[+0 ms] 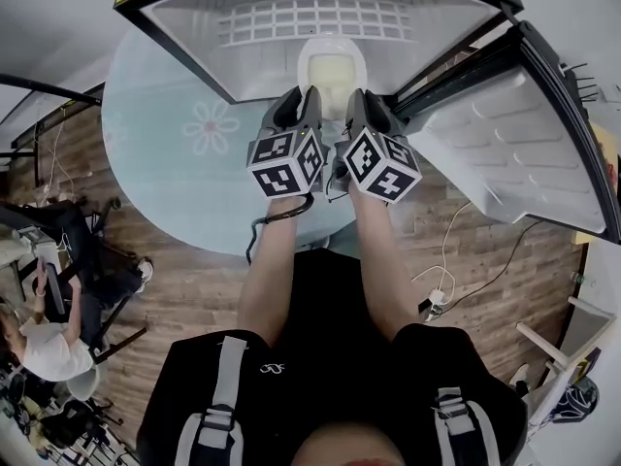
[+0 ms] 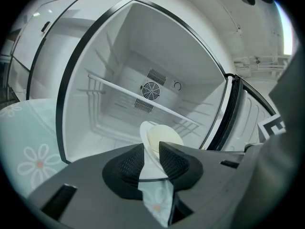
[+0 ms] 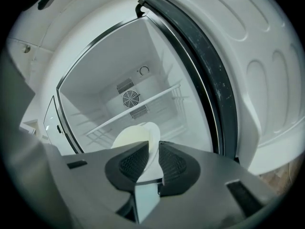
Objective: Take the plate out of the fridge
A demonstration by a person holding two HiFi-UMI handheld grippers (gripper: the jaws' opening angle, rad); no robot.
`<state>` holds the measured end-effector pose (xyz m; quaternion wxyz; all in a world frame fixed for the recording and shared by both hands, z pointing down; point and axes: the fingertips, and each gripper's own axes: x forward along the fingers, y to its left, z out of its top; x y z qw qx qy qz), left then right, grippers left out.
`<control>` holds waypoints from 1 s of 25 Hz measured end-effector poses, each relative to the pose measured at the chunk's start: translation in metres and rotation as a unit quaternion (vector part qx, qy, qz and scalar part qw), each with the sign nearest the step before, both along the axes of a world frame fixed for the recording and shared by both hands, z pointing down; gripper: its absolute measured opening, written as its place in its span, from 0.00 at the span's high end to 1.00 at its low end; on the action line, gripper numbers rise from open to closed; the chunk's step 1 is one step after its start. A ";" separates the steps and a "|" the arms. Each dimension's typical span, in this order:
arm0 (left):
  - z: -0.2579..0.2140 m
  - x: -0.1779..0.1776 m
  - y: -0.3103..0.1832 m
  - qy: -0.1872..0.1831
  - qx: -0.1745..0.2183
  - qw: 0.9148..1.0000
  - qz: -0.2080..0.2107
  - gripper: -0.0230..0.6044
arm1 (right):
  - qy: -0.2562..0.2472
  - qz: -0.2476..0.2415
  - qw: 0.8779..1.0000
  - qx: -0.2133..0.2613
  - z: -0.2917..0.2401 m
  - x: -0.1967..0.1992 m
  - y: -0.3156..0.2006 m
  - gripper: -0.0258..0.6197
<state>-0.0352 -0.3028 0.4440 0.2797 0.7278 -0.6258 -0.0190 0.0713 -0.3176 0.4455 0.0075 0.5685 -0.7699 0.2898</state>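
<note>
Two grippers, one plate [image 1: 331, 70] — we've got the left gripper [image 1: 303, 105] clamped on its left rim and the right gripper [image 1: 357, 105] clamped on its right rim. Plate hangs between them at the fridge's [image 1: 254, 58] open mouth, lower than the fridge's wire shelf [image 1: 301, 17] — fridge door [image 1: 524, 144] swung wide right.

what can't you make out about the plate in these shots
- Plate near edge: head view, hidden behind the left gripper and right gripper.
- Plate underside, and whether it touches the fridge floor: both gripper views, covered by each gripper's own body.
- What the pale yellow patch on the plate is: all views, too small and washed out.
</note>
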 end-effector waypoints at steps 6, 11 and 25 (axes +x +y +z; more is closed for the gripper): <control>-0.007 -0.007 0.012 -0.001 0.005 1.000 -0.009 0.79 | -0.003 -0.010 1.000 0.011 -0.011 -0.007 0.009 0.86; -0.013 -0.008 0.017 -0.002 0.009 1.000 -0.008 0.79 | -0.003 -0.014 1.000 0.016 -0.015 -0.008 0.015 0.86; -0.004 -0.018 0.031 0.008 0.001 1.000 -0.020 0.79 | -0.002 -0.031 0.999 0.016 -0.012 -0.018 0.024 0.87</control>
